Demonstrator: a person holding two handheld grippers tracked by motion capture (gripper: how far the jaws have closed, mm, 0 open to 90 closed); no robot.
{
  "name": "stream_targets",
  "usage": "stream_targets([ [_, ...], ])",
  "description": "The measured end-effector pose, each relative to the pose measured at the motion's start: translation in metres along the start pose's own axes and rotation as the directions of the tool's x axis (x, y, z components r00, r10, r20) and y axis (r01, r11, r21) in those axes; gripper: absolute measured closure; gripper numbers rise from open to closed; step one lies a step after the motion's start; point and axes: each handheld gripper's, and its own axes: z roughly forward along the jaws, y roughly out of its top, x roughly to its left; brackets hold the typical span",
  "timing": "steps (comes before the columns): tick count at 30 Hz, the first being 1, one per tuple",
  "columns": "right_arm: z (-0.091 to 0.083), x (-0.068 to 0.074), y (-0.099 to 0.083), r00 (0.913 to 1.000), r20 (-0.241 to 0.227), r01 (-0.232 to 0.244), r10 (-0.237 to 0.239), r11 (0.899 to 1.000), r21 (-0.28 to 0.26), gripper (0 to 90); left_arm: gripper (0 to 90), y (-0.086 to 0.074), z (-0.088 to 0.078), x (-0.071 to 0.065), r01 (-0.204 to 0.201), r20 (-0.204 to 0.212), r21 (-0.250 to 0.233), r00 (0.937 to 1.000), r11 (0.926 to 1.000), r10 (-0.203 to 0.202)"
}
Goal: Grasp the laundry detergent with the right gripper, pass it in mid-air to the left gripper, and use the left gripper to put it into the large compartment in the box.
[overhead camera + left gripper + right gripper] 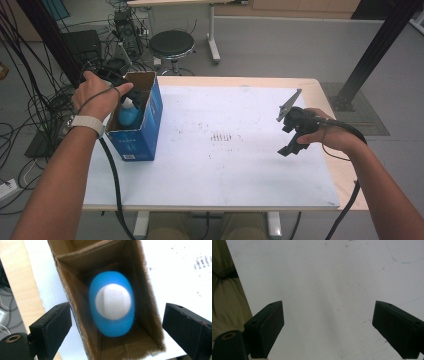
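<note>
An open blue cardboard box (142, 122) stands on the left part of the white sheet (235, 165). Upright inside it is a blue bottle with a white cap (128, 113). My left gripper (134, 94) hangs just above the box's open top, mostly hidden by the hand. In the left gripper view the jaws (115, 320) stand wide apart over the brown box walls (75, 280) and look straight down on the bottle (112, 302), with nothing between the pads. My right gripper (295, 134) hovers open over the sheet at the right, its jaws (328, 322) bare.
The white sheet covers most of the wooden table (327, 95). Behind the table stand a black stool (171, 44) and another table's leg (214, 35). Cables (30, 110) lie on the floor at the left. A black post (375, 50) rises at the right.
</note>
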Motion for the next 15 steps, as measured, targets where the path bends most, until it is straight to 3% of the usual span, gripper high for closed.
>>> stream_targets([
  [3, 0.0, -0.001, 0.0, 1.0, 0.0, -0.005, 0.005, 1.0, 0.006, 10.4, 9.2, 0.001, -0.012, -0.005, -0.045, 0.007, -0.02, 0.9989, 0.9988, 0.045],
  [7, -0.002, -0.001, 0.001, 1.0, 0.002, -0.004, 0.004, 1.0, 0.008, 10.4, 9.2, 0.002, -0.029, -0.021, -0.128, 0.017, -0.041, 0.9915, 0.9909, 0.129],
  [10, -0.004, -0.001, 0.002, 0.9999, 0.01, -0.01, 0.01, 1.0, 0.01, 10.0, 9.1, 0.003, -0.039, -0.033, -0.184, 0.023, -0.053, 0.9823, 0.9814, 0.186],
  [15, -0.007, -0.002, 0.004, 0.9998, 0.015, -0.015, 0.014, 1.0, 0.014, 10.0, 8.2, 0.006, -0.053, -0.052, -0.276, 0.047, -0.075, 0.9588, 0.9582, 0.28],
])
